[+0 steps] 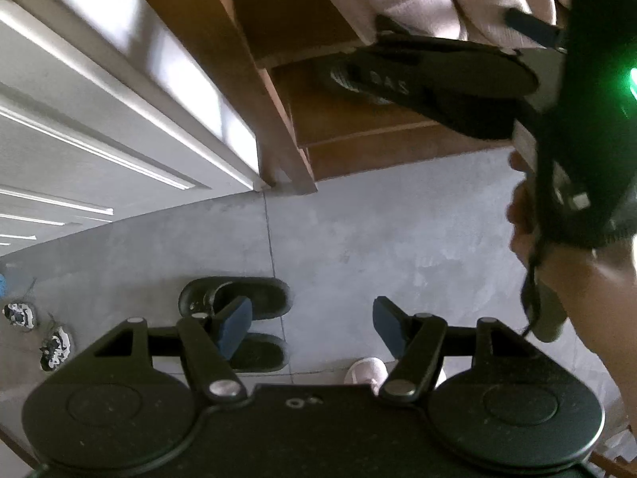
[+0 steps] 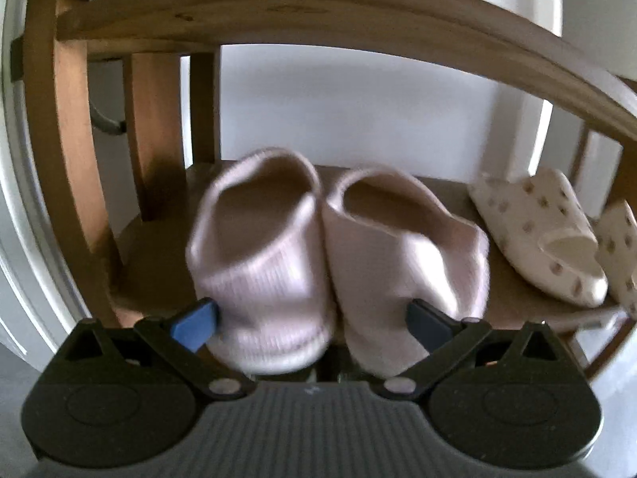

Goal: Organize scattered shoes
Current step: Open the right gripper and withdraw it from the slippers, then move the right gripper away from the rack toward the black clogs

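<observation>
A pair of pink knit slippers (image 2: 330,247) lies on a shelf of the wooden shoe rack (image 2: 71,159), their near ends over its front edge. My right gripper (image 2: 312,318) stands wide open around those ends, one pad at each outer side. The slippers look blurred while the fingers are sharp. My left gripper (image 1: 312,318) points down at the grey floor, open with nothing between its fingers. Under its left finger lie two black slippers (image 1: 266,294). A pale pink shoe (image 1: 366,370) shows by its right finger.
Cream spotted slippers (image 2: 537,231) sit right of the pink pair. A black slide (image 1: 438,79) lies on a lower shelf of the rack (image 1: 278,119). Two black-and-white sneakers (image 1: 55,346) lie on the floor at the far left. A white door (image 1: 99,99) stands beside the rack. A hand (image 1: 577,279) is at right.
</observation>
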A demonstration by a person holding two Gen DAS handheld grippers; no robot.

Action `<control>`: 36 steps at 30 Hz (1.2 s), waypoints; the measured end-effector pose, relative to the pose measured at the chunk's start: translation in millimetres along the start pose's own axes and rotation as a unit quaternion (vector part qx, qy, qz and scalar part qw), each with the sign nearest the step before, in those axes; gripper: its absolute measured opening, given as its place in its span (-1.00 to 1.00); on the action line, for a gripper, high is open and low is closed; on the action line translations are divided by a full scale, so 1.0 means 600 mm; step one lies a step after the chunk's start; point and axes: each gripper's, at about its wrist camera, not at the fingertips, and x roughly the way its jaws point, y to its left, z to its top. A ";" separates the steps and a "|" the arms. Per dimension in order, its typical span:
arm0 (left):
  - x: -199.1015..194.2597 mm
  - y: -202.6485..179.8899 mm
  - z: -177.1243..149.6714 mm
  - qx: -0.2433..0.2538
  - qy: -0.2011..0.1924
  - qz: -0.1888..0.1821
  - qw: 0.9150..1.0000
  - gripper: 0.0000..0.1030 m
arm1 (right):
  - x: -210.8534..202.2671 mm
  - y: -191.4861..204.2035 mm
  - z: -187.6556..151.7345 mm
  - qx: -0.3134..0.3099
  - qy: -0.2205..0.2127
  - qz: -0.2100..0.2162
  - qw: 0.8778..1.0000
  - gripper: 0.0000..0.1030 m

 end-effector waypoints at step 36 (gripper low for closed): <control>-0.143 0.267 -0.167 0.129 -0.046 -0.036 0.990 0.31 | -0.464 0.175 -0.010 0.165 0.105 -0.170 0.966 0.99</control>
